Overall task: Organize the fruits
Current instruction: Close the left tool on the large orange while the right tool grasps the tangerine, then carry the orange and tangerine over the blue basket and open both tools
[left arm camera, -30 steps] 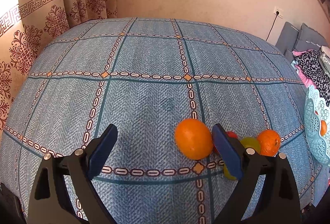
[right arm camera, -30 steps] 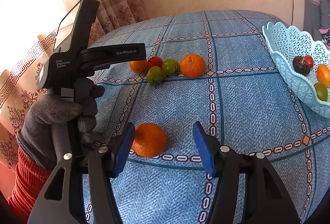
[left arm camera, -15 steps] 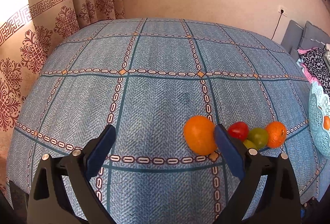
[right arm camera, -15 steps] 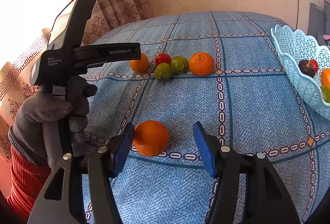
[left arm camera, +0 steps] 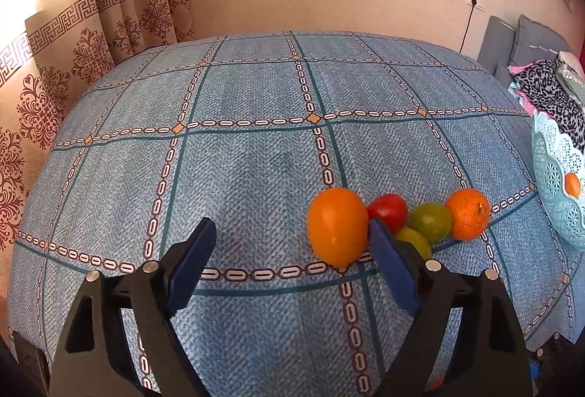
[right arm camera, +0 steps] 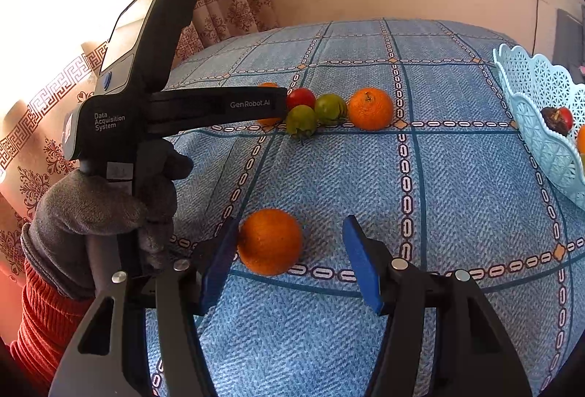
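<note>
A smooth orange fruit (left arm camera: 337, 227) lies just inside the right finger of my open left gripper (left arm camera: 292, 243). Behind it sit a red tomato (left arm camera: 388, 211), two green tomatoes (left arm camera: 430, 221) and a rough mandarin (left arm camera: 468, 213). In the right wrist view another mandarin (right arm camera: 270, 240) rests against the left finger of my open right gripper (right arm camera: 290, 250). The same row shows farther back: red tomato (right arm camera: 300, 98), green tomatoes (right arm camera: 331, 108), mandarin (right arm camera: 370, 108). A pale blue lattice basket (right arm camera: 537, 126) at the right holds several fruits.
The blue checked cloth (left arm camera: 256, 159) covers the whole surface. A gloved hand (right arm camera: 102, 214) with a red sleeve holds the left gripper's handle at the left of the right wrist view. Patterned curtains (left arm camera: 91, 60) hang behind; cushions and clothes (left arm camera: 544, 89) lie far right.
The left gripper has drawn back and swung left, so the fruit row now shows clear of its right finger. The right gripper has edged closer to its mandarin.
</note>
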`<state>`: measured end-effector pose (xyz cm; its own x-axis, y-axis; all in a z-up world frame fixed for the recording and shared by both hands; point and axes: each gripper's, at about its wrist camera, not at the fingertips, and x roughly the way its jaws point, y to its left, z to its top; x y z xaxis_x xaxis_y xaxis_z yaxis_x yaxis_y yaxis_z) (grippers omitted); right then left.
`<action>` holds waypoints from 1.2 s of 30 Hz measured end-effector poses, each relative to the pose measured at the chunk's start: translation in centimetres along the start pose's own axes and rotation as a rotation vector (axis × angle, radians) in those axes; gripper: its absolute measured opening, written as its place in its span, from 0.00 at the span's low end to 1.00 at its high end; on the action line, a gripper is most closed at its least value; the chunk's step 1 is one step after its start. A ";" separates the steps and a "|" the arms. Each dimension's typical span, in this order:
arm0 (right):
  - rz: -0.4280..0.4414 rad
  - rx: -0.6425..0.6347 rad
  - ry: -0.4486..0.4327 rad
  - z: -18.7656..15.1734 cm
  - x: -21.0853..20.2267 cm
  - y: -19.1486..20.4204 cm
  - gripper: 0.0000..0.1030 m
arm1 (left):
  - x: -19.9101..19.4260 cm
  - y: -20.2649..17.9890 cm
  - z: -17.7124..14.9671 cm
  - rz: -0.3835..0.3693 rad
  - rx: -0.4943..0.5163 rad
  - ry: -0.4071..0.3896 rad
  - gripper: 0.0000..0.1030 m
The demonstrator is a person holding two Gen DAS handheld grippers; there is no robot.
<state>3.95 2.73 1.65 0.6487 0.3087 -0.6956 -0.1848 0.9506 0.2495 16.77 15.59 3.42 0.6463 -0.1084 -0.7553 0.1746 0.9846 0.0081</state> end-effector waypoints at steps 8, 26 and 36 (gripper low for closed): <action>0.026 -0.035 0.017 -0.2 0.4 0.7 0.53 | 0.6 -1.3 -0.3 -0.075 0.043 0.030 0.32; 0.070 -0.097 0.047 -0.6 1.1 2.3 0.32 | -1.2 -0.2 0.0 -0.079 -0.015 -0.009 0.31; 0.050 -0.077 0.017 -0.4 -0.7 1.3 0.32 | -3.1 -1.1 -0.1 -0.089 -0.005 -0.051 0.31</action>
<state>2.96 3.81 2.15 0.6250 0.3555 -0.6949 -0.2730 0.9336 0.2321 14.49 14.82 5.65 0.6656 -0.2021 -0.7184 0.2292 0.9715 -0.0609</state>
